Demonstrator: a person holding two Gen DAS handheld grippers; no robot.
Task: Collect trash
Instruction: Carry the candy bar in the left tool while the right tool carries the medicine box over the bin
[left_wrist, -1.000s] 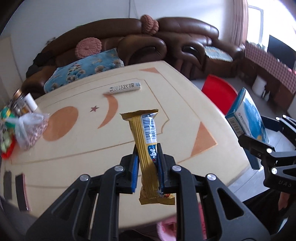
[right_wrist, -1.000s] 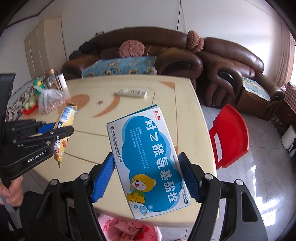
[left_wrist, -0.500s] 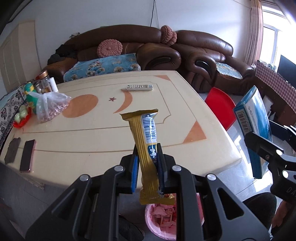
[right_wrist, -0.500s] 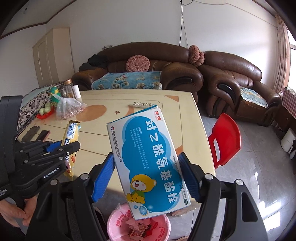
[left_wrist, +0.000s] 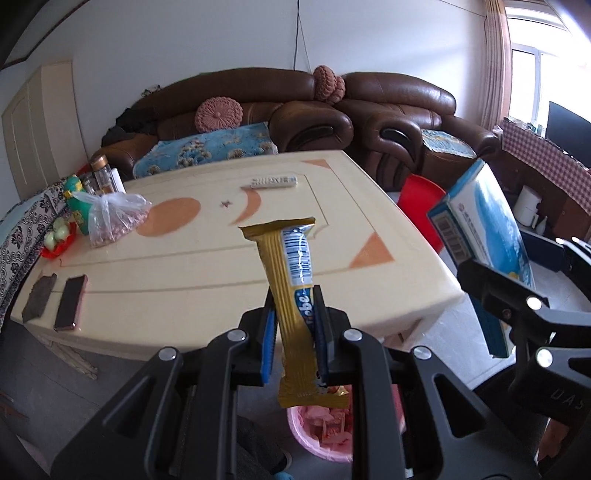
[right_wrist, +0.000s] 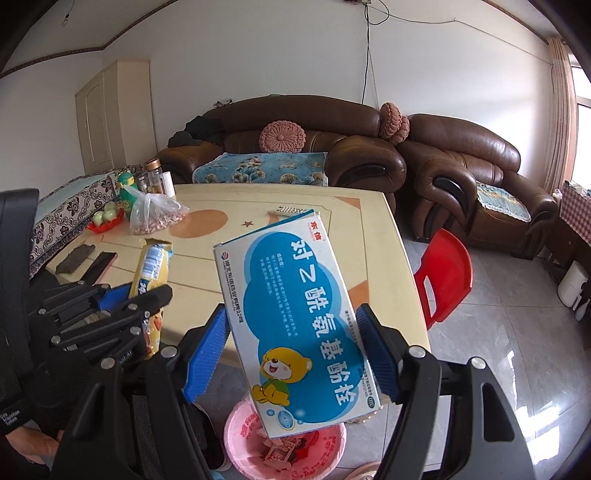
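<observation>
Cream table (left_wrist: 207, 266): remote (left_wrist: 274, 181), phone (left_wrist: 70, 307), perhaps peanuts (left_wrist: 114, 218).

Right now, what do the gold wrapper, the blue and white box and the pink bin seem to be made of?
Gold wrapper: likely thin metallised plastic film; it is shiny, with a crimped end.
Blue and white box: apparently printed cardboard, smooth and slightly glossy; flat faces, sharp folded edges.
Pink bin: probably moulded plastic; its rim is smooth and evenly coloured.

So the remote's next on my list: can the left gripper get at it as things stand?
Probably not yet: the left gripper is shut on the gold wrapper, and the remote lies across the table.
</observation>
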